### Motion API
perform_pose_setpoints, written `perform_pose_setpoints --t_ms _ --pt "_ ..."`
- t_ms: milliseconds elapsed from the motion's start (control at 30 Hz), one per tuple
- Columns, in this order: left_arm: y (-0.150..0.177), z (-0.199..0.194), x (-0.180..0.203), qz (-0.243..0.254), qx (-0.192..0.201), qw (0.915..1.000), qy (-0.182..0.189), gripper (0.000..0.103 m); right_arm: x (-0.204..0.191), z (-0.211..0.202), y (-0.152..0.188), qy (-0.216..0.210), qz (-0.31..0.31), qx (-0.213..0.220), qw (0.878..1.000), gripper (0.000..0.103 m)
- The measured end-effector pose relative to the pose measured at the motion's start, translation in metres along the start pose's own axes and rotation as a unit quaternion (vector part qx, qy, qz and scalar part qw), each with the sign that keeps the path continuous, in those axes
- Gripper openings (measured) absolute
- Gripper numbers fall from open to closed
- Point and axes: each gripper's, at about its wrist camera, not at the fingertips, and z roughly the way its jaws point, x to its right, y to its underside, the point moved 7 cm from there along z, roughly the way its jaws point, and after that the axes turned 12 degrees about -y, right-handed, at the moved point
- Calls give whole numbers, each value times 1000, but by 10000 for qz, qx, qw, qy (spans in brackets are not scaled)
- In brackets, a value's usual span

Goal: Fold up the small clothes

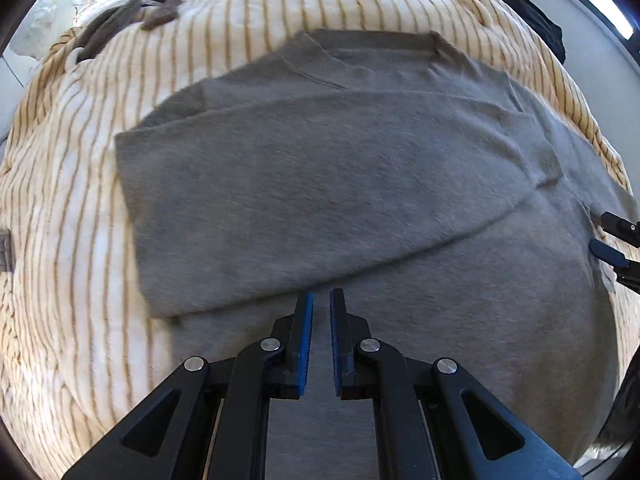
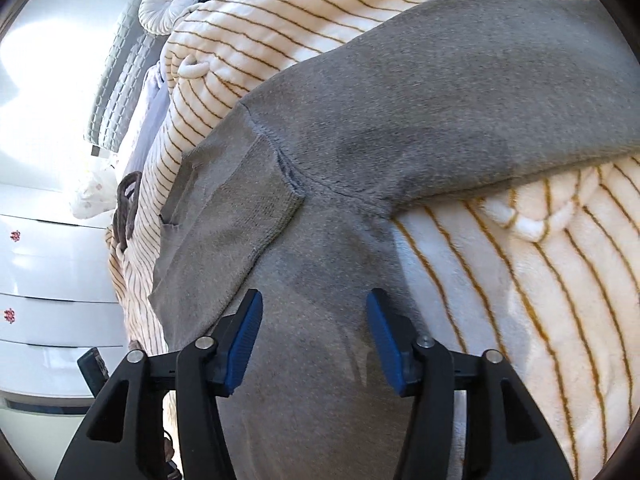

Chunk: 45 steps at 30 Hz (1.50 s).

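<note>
Your grey fleece sweater (image 1: 360, 184) lies flat on the cream blanket w/ tan stripes (image 1: 72, 208), one sleeve folded across the body, the other stretched out to the right beyond your right gripper (image 2: 314, 340). Right jaws approx half open, empty, angled down over the armpit. Left gripper (image 1: 321, 336) points steeply down over the hem, jaws nearly shut, nothing held.

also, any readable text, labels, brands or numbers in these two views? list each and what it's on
None readable in either view.
White drawers: two small red marks on the fronts, too small to tell whether they are text or a motif.
Grey sweater, striped blanket: no label or print visible.
</note>
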Motion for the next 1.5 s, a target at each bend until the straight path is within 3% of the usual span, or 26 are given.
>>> perform_pose_setpoints --t_ms 167,200,233,300,467,700,967,1233,1400,1500 --pt "0 -1 32 -7 -35 9999 138 10 6 -7 0 -72 42 21 10000 60" --pt "0 1 40 -18 -52 9998 165 35 6 -8 -1 -88 46 32 9999 60" --pt "-1 2 45 -29 -76 9998 164 100 7 -9 -1 -102 52 49 9999 62" --pt "-10 3 48 -139 62 9999 -44 102 9 -13 -2 -155 64 86 9998 65" --pt "-20 10 71 -61 39 10000 -68 102 15 -19 -3 -227 129 170 9995 67" --pt "-42 27 106 -106 -2 9991 -417 102 34 -41 -9 -175 282 360 9988 70" --pt "-56 46 151 -72 -165 9995 -263 102 79 -97 -31 -108 751 1033 9918 70" --pt "-85 58 217 51 -103 9997 -235 102 136 -155 -65 8 1489 1960 9692 70" --pt "-99 69 236 -129 -267 9993 -220 102 166 -175 -74 27 1993 2431 9493 70" --pt "-106 69 227 -217 -346 9988 -265 102 175 -180 -83 -144 2128 2608 9415 70"
